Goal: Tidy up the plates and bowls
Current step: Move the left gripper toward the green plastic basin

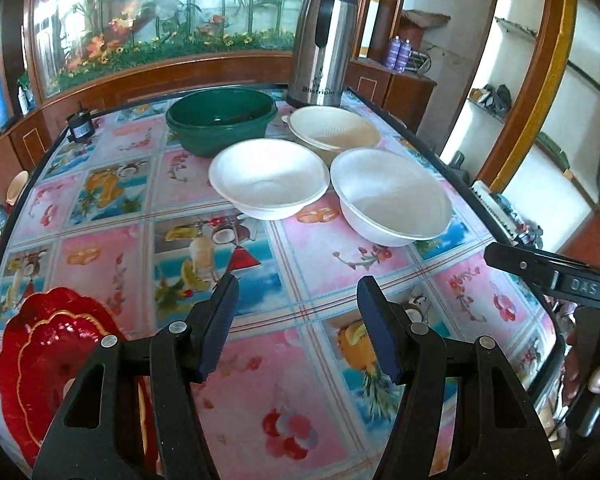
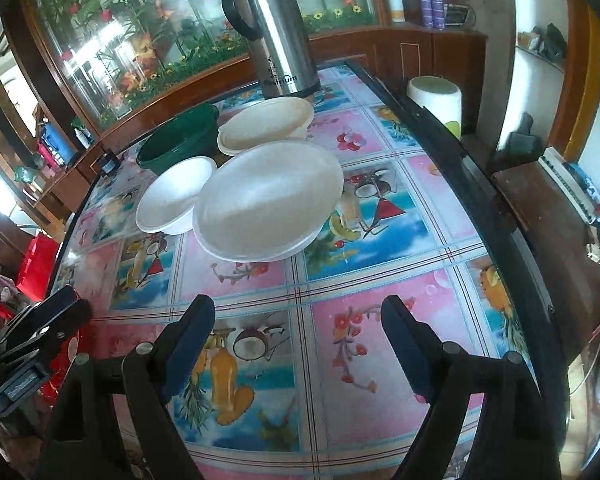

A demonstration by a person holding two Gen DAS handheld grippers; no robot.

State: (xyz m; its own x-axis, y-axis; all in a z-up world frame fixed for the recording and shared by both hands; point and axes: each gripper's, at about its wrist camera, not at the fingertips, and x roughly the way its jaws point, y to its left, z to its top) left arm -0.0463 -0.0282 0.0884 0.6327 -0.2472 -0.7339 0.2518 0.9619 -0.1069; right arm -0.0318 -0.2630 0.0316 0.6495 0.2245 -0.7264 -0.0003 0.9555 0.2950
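Two white bowls [image 1: 269, 176] [image 1: 392, 196] stand side by side on the patterned table, with a cream bowl [image 1: 334, 130] and a dark green bowl [image 1: 222, 118] behind them. A red scalloped plate [image 1: 56, 356] lies at the near left, partly hidden by my left gripper [image 1: 298, 304]. That gripper is open and empty, hovering well short of the bowls. My right gripper [image 2: 298, 332] is open wider, also empty, in front of the nearer white bowl [image 2: 268, 200]; the other white bowl [image 2: 176, 196], the cream bowl [image 2: 266, 124] and the green bowl [image 2: 178, 140] lie beyond.
A steel thermos jug [image 1: 324, 40] stands at the table's far edge behind the bowls. A small black cylinder [image 1: 80, 126] sits at the far left corner. The table edge [image 2: 496, 216] runs along the right, with a white bin [image 2: 434, 98] beyond it.
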